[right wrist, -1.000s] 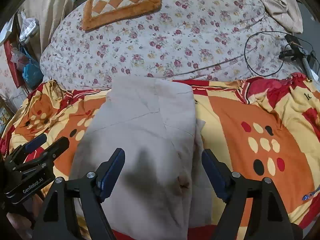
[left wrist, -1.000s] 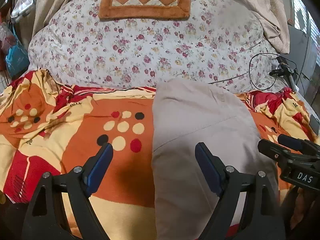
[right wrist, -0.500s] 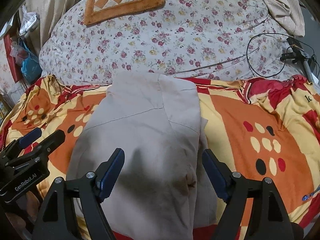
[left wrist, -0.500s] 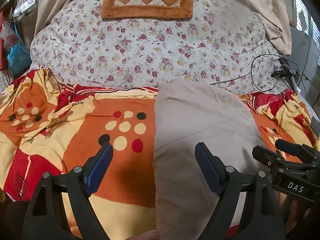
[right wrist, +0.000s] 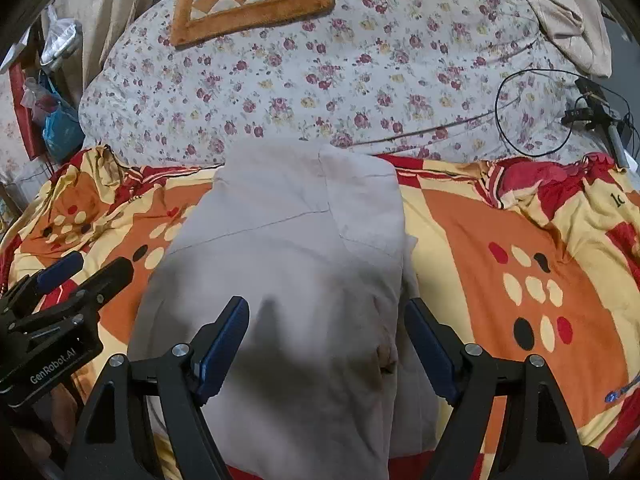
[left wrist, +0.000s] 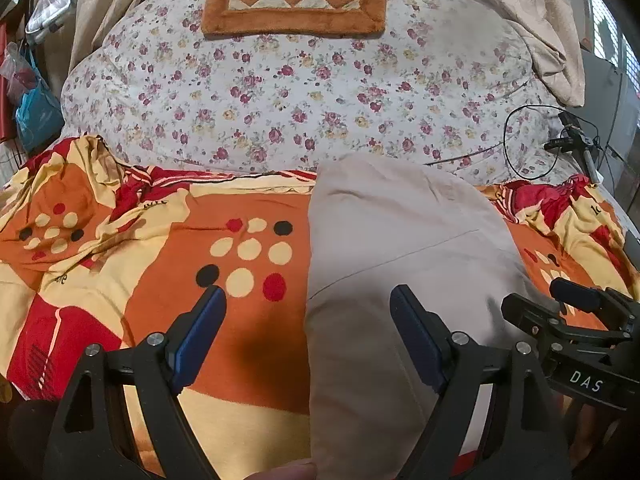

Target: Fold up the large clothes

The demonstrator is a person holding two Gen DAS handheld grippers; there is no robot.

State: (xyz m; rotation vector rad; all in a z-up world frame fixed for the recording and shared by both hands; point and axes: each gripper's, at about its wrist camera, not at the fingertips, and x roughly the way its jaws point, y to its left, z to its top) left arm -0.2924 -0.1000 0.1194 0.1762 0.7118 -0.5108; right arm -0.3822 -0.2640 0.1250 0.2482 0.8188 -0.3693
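A: From your left wrist, what surrounds you?
B: A floral quilt (left wrist: 304, 92) far off, a cable (left wrist: 528, 140) far right. Your left gripper (left wrist: 308, 316) gapes empty over the beige garment's (left wrist: 400, 248) left edge.

A: And the right wrist?
B: Your right gripper (right wrist: 326, 330) hangs spread, empty, above the folded garment's near part on the orange blanket (right wrist: 500, 240).

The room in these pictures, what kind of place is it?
Most likely a bedroom at home. A bed takes up most of the view, covered by a floral quilt and an orange patterned blanket. A beige garment lies on the blanket, and curtains hang behind the bed.
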